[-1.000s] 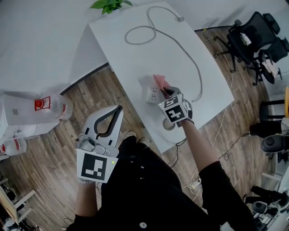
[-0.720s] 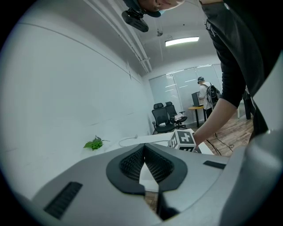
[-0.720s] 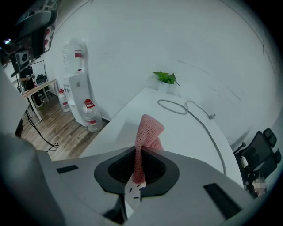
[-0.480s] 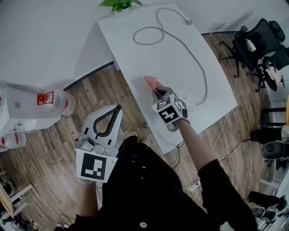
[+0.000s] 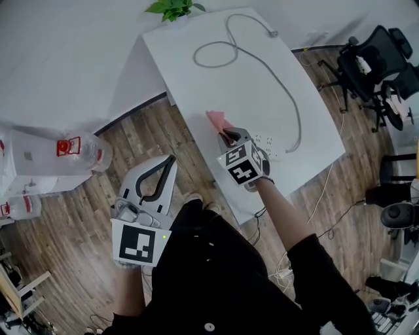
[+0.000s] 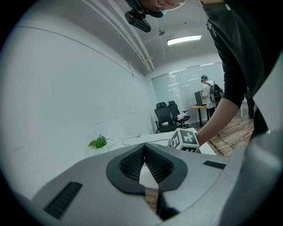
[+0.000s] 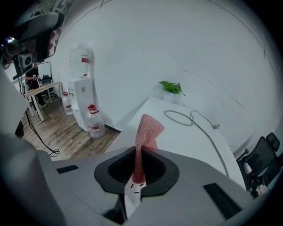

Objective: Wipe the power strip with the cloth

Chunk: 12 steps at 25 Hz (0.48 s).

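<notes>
The left gripper [image 5: 171, 159] hangs over the brown wooden floor [image 5: 78, 216], off the table, with its jaws pressed together and nothing between them. The right gripper [image 5: 227, 136] is above the near edge of the white rectangular table [image 5: 196, 72], its jaws clenched on a pink woven cloth [image 5: 215, 119] that stands up from them. The white plastic power strip [image 5: 267, 144] lies under and just beside this gripper. A grey cable [image 5: 288, 98] runs in loops toward the far edge, and a green leafy plant [image 5: 173, 8] is by the far corner.
</notes>
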{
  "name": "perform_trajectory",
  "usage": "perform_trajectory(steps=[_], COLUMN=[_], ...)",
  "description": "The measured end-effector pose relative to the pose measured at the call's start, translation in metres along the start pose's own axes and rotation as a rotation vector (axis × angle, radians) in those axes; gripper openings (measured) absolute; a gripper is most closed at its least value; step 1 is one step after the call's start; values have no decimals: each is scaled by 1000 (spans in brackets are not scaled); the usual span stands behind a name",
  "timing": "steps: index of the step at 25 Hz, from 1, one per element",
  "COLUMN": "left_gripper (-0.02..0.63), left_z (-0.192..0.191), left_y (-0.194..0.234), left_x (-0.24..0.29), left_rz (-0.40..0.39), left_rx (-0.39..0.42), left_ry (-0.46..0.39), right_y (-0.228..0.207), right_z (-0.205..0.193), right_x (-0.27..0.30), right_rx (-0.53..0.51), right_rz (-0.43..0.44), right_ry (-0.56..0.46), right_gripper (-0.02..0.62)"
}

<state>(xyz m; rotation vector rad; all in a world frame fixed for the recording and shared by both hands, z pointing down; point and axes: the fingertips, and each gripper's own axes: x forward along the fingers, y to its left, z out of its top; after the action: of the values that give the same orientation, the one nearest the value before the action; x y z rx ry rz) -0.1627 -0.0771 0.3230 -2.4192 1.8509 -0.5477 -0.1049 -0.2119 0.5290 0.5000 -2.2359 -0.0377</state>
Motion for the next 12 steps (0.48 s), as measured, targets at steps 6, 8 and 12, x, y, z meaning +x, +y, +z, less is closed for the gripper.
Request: perform_trajectory(steps=[6,8,12], left_gripper=[14,14,14], left_z=[11,18,33], left_y=[-13,-18,-32], left_x=[13,19,31], left_rz=[-53,-74,-120], left_rx=[15,20,39], left_ry=[-29,-46,-80], right_y=[-19,-24,-35], right_z=[8,7,0], right_x=[-35,-47,-79], right_rx=[89,131,181], right_rz=[-73,-92,-139], right_ry=[-82,-106,-141], right_gripper=[49,49,49])
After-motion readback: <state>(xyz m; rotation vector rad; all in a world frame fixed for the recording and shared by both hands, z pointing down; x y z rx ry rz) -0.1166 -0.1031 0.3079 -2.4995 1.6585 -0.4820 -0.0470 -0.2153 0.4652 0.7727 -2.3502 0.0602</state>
